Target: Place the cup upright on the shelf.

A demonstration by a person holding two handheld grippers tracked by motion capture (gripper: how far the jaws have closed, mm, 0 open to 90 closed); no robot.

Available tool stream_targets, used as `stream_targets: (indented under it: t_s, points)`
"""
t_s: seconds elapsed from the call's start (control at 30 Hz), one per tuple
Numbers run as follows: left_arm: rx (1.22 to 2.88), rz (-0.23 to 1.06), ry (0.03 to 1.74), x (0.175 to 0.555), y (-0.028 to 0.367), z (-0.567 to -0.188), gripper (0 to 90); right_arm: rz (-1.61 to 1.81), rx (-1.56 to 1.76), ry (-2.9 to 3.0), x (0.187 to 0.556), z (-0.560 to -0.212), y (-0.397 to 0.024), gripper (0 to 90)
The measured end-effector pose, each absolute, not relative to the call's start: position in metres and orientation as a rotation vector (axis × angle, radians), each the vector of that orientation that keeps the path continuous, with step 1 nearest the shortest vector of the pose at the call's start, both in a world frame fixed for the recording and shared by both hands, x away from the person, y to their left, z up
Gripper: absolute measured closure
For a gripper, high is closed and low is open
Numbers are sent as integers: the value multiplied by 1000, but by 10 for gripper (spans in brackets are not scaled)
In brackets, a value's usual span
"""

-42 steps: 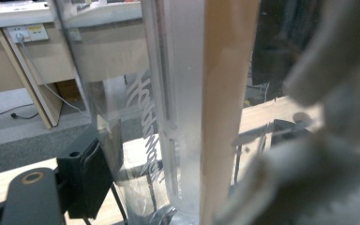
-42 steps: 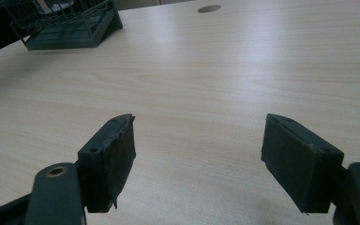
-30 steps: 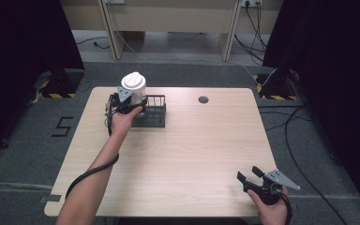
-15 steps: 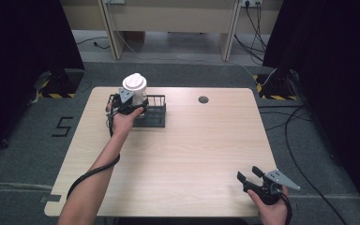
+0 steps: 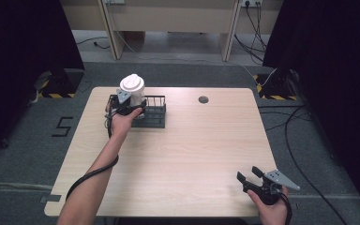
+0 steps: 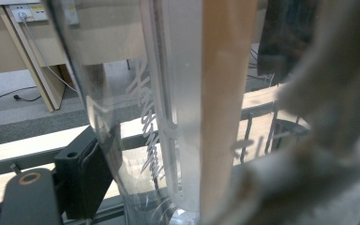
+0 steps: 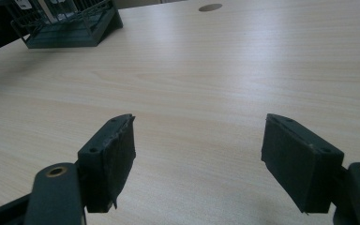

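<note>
While the cup [image 5: 132, 89] with its white lid sits clamped in the left gripper [image 5: 124, 104], it hangs over the left end of the dark wire rack [image 5: 152, 112] at the far left of the table [image 5: 187, 140]. From the high view the cup looks upright and close above the rack, though I cannot tell whether its base already touches the wires. The step in hand reads as setting the cup into the rack, or lifting it out; the pictures alone leave that open. If it is going in, the next move calls for a straight, slow lowering so the base lands between the rack's bars without tipping, and only then a release.

Seen from the left gripper view, the cup [image 6: 168, 117] turns out to be clear plastic with pale lettering down its side, and one black jaw presses against its wall at lower left; the other jaw is hidden behind blurred white material, so the grip is judged from the one side. Rack bars show through the plastic behind it.

Well apart, at the near right corner of the table, the right gripper [image 5: 251, 176] rests in the person's hand with nothing in it. Its own view shows the right gripper [image 7: 199, 159] with jaws spread wide over bare wood, the rack [image 7: 65, 26] far off at upper left and a small round hole [image 7: 210, 7] in the tabletop beyond.
</note>
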State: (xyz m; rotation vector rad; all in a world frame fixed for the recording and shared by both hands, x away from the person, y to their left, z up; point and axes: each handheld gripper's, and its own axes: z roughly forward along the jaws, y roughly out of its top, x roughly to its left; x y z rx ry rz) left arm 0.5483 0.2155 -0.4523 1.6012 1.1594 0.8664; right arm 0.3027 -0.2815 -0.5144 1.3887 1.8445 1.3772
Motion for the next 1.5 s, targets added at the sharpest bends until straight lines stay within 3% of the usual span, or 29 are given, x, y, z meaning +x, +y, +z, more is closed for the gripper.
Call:
stream_targets:
  t_s: [1.5]
  points:
    - [1580,915,1075,499,226,-441,144,1368,1384,1852,303,-514,-281,267]
